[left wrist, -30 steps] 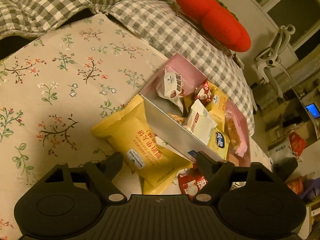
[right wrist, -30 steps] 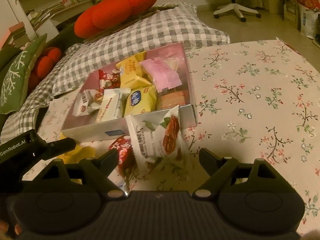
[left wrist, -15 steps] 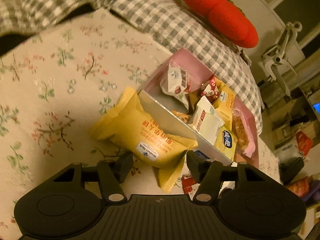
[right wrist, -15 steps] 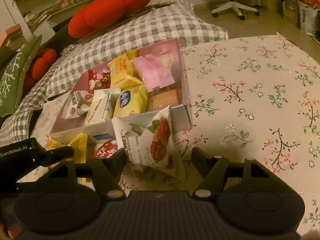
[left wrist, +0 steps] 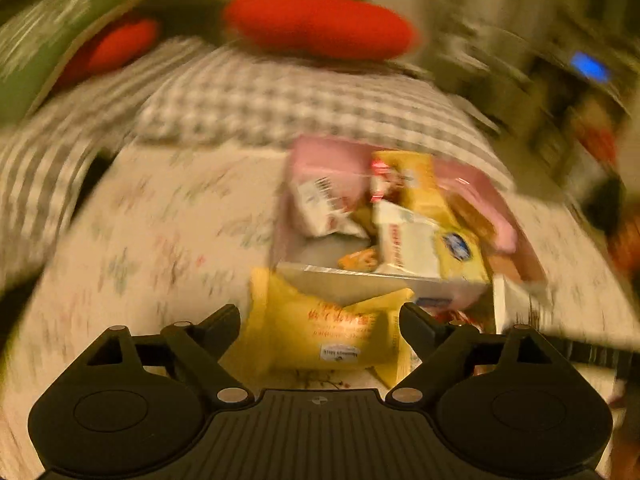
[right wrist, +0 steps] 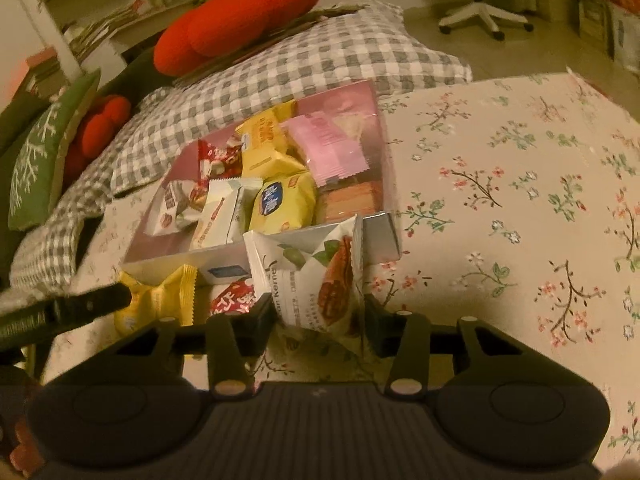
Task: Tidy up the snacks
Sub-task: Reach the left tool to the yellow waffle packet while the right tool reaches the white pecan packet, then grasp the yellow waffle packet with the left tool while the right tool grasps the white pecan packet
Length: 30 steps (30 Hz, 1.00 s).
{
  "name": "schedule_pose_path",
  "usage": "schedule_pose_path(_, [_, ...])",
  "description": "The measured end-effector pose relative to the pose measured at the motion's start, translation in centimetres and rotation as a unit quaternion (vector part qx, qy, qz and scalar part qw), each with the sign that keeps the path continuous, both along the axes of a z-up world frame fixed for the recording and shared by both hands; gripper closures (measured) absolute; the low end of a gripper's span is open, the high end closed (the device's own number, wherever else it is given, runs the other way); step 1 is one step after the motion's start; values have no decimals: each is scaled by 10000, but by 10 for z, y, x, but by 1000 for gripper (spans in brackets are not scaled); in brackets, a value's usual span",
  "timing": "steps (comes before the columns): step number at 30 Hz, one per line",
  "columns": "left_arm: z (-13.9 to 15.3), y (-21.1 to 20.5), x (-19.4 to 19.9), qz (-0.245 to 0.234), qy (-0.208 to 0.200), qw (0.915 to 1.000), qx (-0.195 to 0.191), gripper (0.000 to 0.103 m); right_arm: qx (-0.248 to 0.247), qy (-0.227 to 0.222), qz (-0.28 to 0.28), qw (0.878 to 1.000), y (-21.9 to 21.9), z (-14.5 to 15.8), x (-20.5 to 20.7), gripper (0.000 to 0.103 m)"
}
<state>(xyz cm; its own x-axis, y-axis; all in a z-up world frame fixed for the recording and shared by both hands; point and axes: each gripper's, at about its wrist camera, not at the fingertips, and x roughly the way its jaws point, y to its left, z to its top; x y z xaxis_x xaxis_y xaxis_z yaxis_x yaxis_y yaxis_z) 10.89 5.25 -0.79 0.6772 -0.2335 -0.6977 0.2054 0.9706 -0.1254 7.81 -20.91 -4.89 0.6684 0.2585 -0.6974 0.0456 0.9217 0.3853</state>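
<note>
- While the floral cloth [right wrist: 500, 184] spreads under everything, the box [right wrist: 372, 236] sits on it, full of snacks.
- Just in front of the box's near wall, the right gripper [right wrist: 316, 312] is closing on a white packet [right wrist: 316, 276], pads at its sides.
- Left of that, the left gripper [left wrist: 320, 320] is opening around a yellow packet [left wrist: 320, 332] against the box front; the view is blurred.
</note>
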Motion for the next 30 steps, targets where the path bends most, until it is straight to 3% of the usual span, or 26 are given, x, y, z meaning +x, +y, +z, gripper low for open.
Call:
schedule_pose_path(2, [6, -1, 2, -628, -74, 9975, 299, 15, 190, 23, -53, 9998, -5, 1, -1, 60])
schedule_pose_path(5, [12, -8, 7, -1463, -63, 9862, 769, 15, 230, 19, -34, 9997, -6, 3, -3, 60])
schedule_pose_path(8, [10, -22, 13, -2225, 103, 9670, 1237, 15, 166, 39, 60, 9998, -1, 5, -4, 60])
schedule_pose_path(13, [0, -40, 19, -2947, 355, 9404, 1658, 15, 80, 116, 105, 9998, 2, 6, -4, 60])
schedule_pose_path(18, [-13, -58, 23, -3341, 479, 9192, 2029, 16, 29, 164, 109, 9998, 3, 7, -3, 60])
schedule_pose_path(22, [-22, -67, 26, -3468, 651, 9085, 2238, 17, 6, 209, 99, 9997, 2, 5, -2, 60])
schedule_pose_path(28, [-36, -64, 18, -3449, 935, 9053, 2297, 20, 1, 296, 106, 9995, 0, 3, -2, 60])
schedule_pose_path(30, [-39, -60, 13, -3337, 982, 9089, 2301, 22, 6, 333, 126, 9994, 0, 3, -3, 60])
